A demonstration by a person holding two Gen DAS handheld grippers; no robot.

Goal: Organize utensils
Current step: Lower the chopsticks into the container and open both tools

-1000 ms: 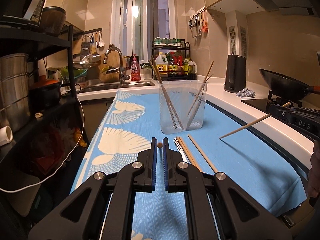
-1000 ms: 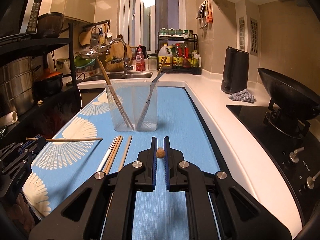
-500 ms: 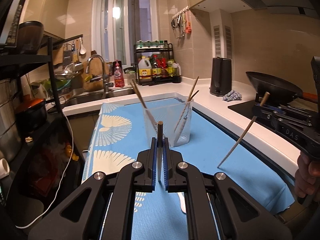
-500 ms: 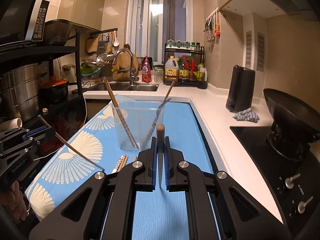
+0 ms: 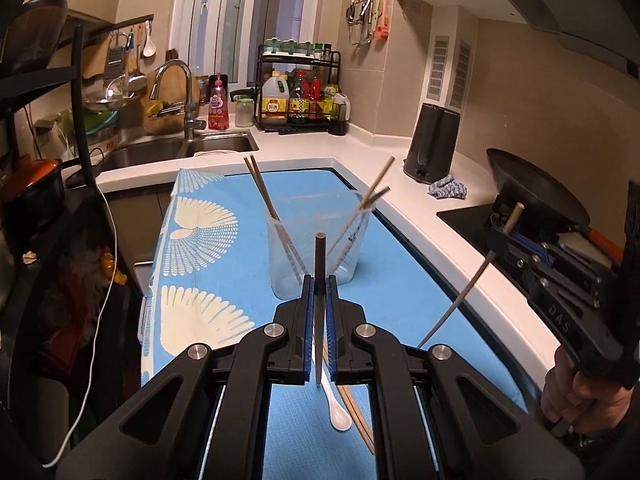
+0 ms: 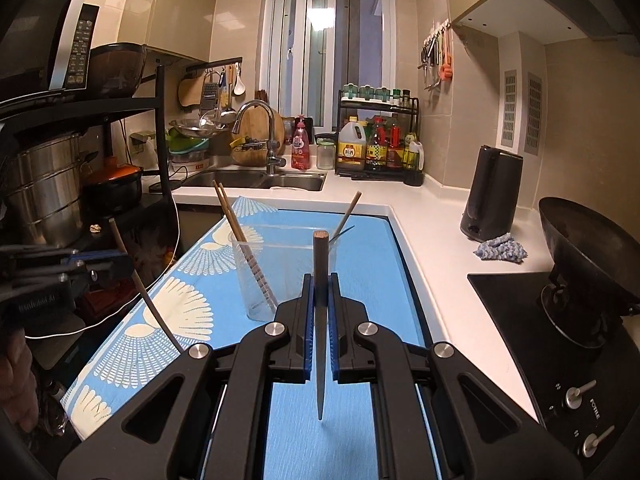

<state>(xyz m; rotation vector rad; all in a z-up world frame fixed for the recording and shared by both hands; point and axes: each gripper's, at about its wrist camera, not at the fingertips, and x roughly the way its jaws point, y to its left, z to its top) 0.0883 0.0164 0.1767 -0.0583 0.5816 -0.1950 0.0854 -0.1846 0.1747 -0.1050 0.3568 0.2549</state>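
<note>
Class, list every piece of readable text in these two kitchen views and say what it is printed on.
"DAS" on the right gripper, where its body shows in the left view.
"FOTILE" on the stove panel, beside the knobs.
Too small or blurred: oil jug label, sauce bottles, pink soap bottle, microwave buttons, lettering on the left gripper.

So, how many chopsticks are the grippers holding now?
2. One chopstick stands upright in the left gripper, a second chopstick in the right gripper. Both grips show fully; none hidden.

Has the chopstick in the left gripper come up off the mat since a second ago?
Yes. The left gripper has lifted its chopstick from flat on the blue mat to upright, before the clear container.
</note>
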